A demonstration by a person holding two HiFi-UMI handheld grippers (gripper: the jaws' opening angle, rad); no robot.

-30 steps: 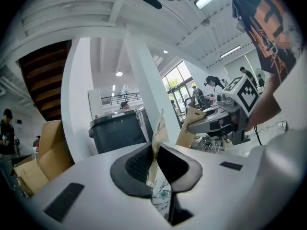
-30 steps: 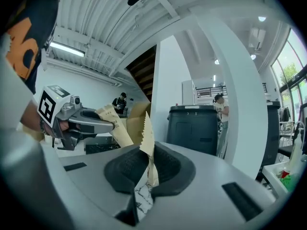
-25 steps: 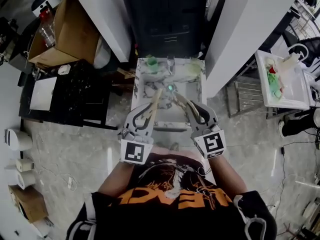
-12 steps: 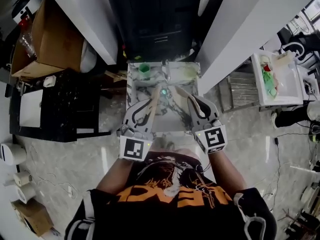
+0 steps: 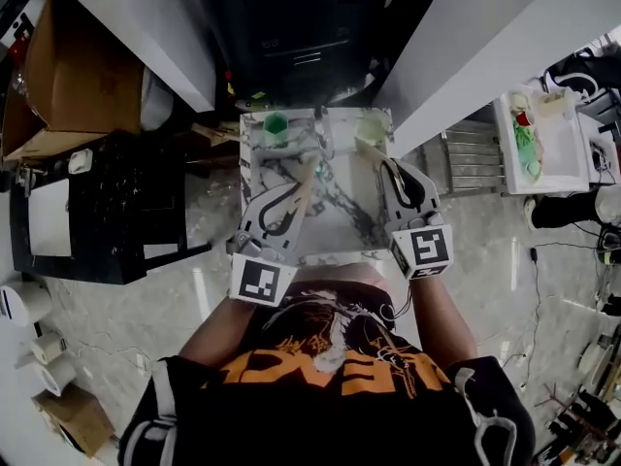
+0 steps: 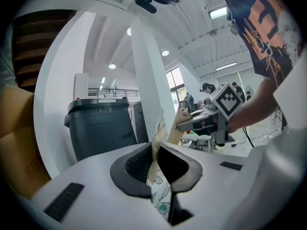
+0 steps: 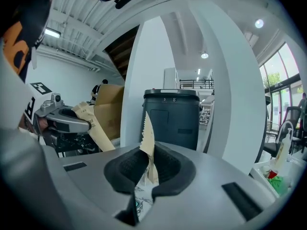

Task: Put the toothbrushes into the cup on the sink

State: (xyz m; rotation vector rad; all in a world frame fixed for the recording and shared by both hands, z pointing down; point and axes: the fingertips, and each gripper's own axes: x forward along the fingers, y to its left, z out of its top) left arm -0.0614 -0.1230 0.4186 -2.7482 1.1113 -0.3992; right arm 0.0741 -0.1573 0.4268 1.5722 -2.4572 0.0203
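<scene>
The marble-patterned sink (image 5: 342, 229) lies ahead of me, with a green cup (image 5: 276, 124) at its back left, a pale cup (image 5: 370, 127) at its back right and a tap (image 5: 320, 132) between them. My left gripper (image 5: 289, 202) is shut on a paper-wrapped toothbrush (image 5: 305, 186) that slants up over the basin; the wrapper (image 6: 157, 137) stands between its jaws in the left gripper view. My right gripper (image 5: 391, 178) is shut on a second wrapped toothbrush (image 5: 367, 151), whose tip is close to the pale cup; its serrated wrapper end (image 7: 147, 131) rises from the jaws.
A dark bin (image 5: 296, 37) stands behind the sink between two white pillars (image 5: 146, 27). A cardboard box (image 5: 58, 71) and a black table (image 5: 107, 202) are at the left. A white cart (image 5: 548, 153) with items is at the right. The drain (image 5: 318, 171) shows in the basin.
Both grippers have moved forward over the sink toward its back edge, each still gripping its wrapped toothbrush. The right toothbrush's tip has come near the pale cup.
</scene>
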